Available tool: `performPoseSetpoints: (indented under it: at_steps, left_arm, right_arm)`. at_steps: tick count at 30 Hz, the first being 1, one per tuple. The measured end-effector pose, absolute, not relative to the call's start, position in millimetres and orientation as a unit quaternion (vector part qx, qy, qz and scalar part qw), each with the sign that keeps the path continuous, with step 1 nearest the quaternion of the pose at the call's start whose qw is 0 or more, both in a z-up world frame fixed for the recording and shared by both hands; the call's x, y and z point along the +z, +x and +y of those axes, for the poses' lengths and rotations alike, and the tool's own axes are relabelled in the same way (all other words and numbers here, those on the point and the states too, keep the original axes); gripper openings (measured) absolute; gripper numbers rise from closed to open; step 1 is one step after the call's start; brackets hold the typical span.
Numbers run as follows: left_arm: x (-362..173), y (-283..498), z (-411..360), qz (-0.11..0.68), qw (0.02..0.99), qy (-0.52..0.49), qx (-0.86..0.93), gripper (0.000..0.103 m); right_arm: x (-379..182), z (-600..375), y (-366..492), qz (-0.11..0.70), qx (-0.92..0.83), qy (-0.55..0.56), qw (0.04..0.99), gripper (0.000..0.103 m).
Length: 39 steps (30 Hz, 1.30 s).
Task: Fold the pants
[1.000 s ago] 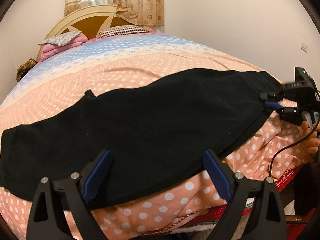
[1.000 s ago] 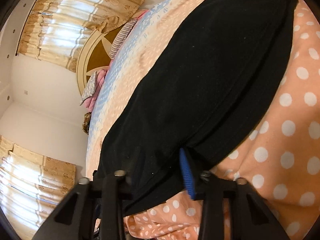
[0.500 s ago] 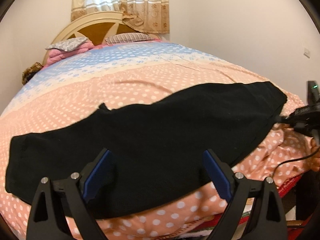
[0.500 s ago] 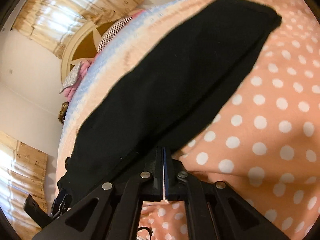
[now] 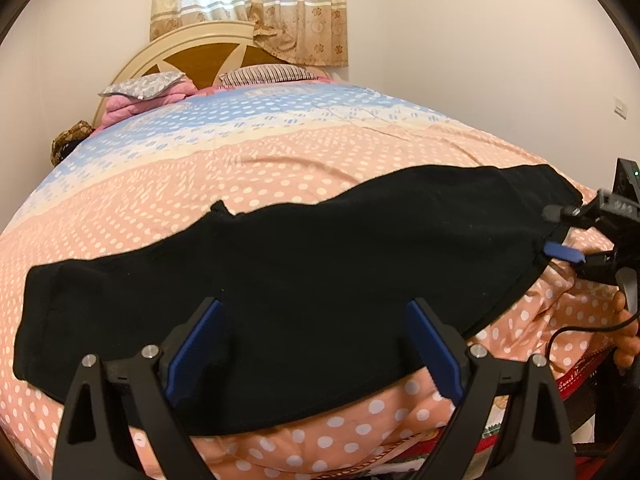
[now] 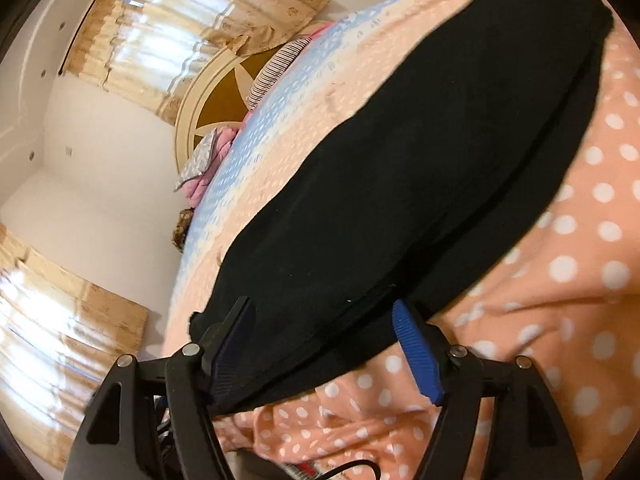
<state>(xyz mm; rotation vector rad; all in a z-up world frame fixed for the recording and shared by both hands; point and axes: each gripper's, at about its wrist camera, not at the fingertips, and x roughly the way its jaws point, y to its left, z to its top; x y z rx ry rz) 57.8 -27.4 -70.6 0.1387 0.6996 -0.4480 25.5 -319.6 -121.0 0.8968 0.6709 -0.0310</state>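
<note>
1. Black pants (image 5: 304,280): one long band lying flat across the bed (image 5: 320,152), near its foot edge, well apart from the pillows (image 5: 264,74) at the headboard (image 5: 192,60). They look already doubled leg on leg.
2. Left gripper (image 5: 316,350): spread wide over the pants' near edge; nothing is pinched between the pads.
3. Right gripper (image 6: 324,344): at the right-hand end of the pants, jaws opening. The cloth edge lies between the pads, but they do not press on it.
4. Step in hand, as judged: an end has been let go, and the hands are placed for a fresh hold.
5. Next move calls for: both grippers to close on one end, catching all layers, then carry it over to the far end, keeping the edges square.
6. Containers: none in view.
</note>
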Motion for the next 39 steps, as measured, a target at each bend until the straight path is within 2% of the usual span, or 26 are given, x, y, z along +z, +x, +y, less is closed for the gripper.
performPoseSetpoints:
  at_steps: [1,2,3,11,12,13,20,25,29,32,37,39]
  left_arm:
    - [-72.0,56.9,-28.9,0.342,0.910,0.068,-0.223,0.095]
    - [-72.6,55.6,-30.4,0.343,0.909,0.070,-0.226,0.095]
    - [-73.3,53.5,-33.2,0.342,0.908,0.076,-0.230,0.095]
    - [-69.6,53.0,-30.1,0.340,0.909,0.068,-0.231,0.095]
    - [-69.6,54.6,-27.6,0.342,0.909,0.062,-0.228,0.095]
    - [-69.4,55.6,-26.0,0.343,0.910,0.057,-0.226,0.095]
    - [-66.7,58.9,-23.7,0.339,0.913,0.052,-0.222,0.095]
    - [-65.7,63.8,-39.6,0.327,0.915,0.071,-0.224,0.095]
    - [-72.5,80.3,-58.9,0.338,0.912,0.075,-0.219,0.095]
    - [-86.2,88.8,-68.2,0.357,0.906,0.078,-0.214,0.095]
    - [-92.0,81.8,-70.5,0.352,0.909,0.092,-0.205,0.096]
    - [-90.1,80.9,-69.4,0.357,0.907,0.092,-0.205,0.096]
  right_arm:
    - [-119.9,-312.0,30.9,0.320,-0.010,0.414,0.852,0.043]
    - [-119.8,-306.1,37.6,0.330,0.001,0.403,0.854,0.023]
    - [-121.0,-301.1,43.3,0.338,0.006,0.399,0.852,0.021]
    - [-153.6,-285.2,60.3,0.343,0.063,0.463,0.815,0.021]
    - [-152.1,-285.0,60.1,0.343,0.064,0.460,0.816,0.010]
    - [-149.7,-286.4,58.6,0.342,0.063,0.458,0.818,0.003]
    - [-130.2,-277.6,41.0,0.356,0.043,0.400,0.843,0.003]
    - [-159.6,-287.0,36.3,0.361,0.045,0.435,0.824,0.003]
    - [-158.5,-300.0,35.1,0.388,0.057,0.460,0.797,0.009]
    - [-141.3,-313.3,16.3,0.390,0.053,0.447,0.803,0.011]
    - [-83.1,-362.0,-17.0,0.328,-0.055,0.358,0.873,0.011]
    - [-77.5,-379.7,-4.5,0.343,-0.080,0.342,0.871,0.013]
